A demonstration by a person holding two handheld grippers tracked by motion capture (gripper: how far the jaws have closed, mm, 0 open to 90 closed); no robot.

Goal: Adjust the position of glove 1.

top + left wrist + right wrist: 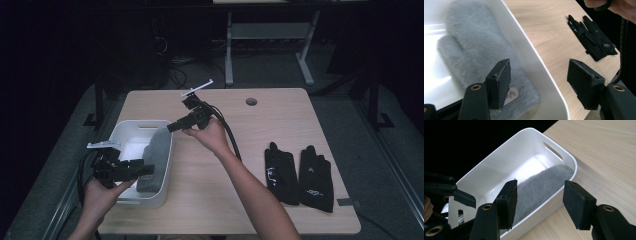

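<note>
One grey mitten [154,160] lies in one white bin [131,128], near left of tabletop [215,200]. Two black gloves [299,172] right. Left claw [148,170] and right claw [171,128]: both open, empty, over the bin.

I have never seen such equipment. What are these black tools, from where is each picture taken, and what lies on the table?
A person holds two hand tools: the left gripper and the right gripper. Each has two black jaws. One picture looks down from above the table. The other two come from cameras riding on each gripper, looking along its jaws. A white bin stands on the table with a grey fuzzy mitten inside. Two black gloves lie flat to the right. Both grippers are open above the bin and hold nothing.
</note>
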